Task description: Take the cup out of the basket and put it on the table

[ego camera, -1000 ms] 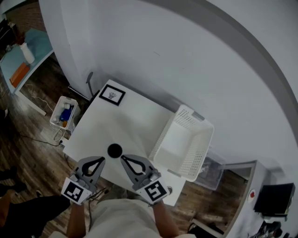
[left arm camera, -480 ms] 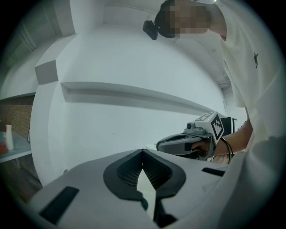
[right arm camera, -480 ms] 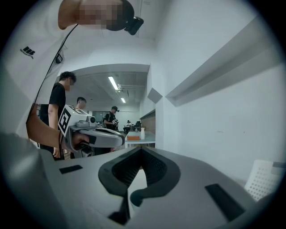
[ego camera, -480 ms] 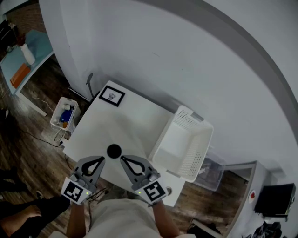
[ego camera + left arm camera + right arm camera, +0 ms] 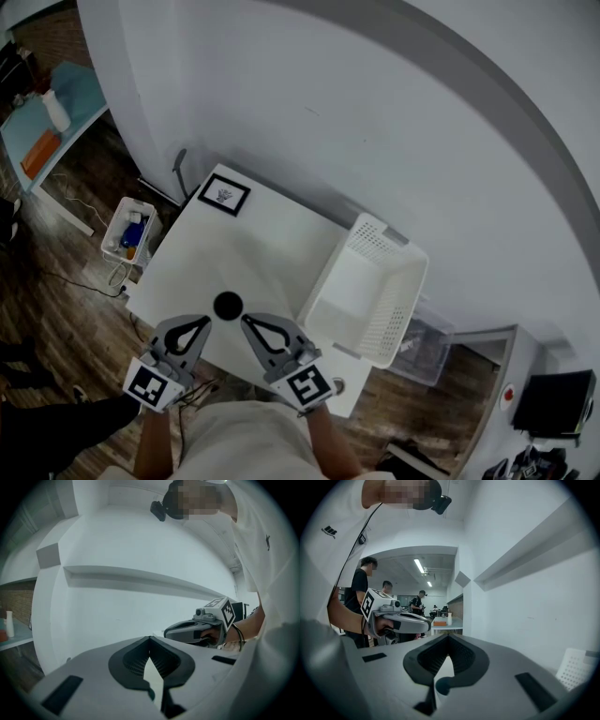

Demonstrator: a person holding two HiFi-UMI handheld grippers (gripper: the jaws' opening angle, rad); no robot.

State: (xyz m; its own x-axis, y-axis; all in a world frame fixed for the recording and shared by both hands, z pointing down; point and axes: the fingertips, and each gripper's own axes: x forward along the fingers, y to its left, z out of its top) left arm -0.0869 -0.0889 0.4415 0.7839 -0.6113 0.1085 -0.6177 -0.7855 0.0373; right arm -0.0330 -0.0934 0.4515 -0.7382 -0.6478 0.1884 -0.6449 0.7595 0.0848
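black cup (image 5: pixel 228 305) stands on the white surface (image 5: pixel 262 234), left of the basket (image 5: pixel 396 309), just beyond the left hand-held gripper (image 5: pixel 201 324) and right hand-held gripper (image 5: pixel 249 322), both pressed together and empty; best to back away without nudging it.

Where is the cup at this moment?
In the head view the cup sits on the white table near its front edge, just ahead of the tips of the left tool and right tool, left of the basket.
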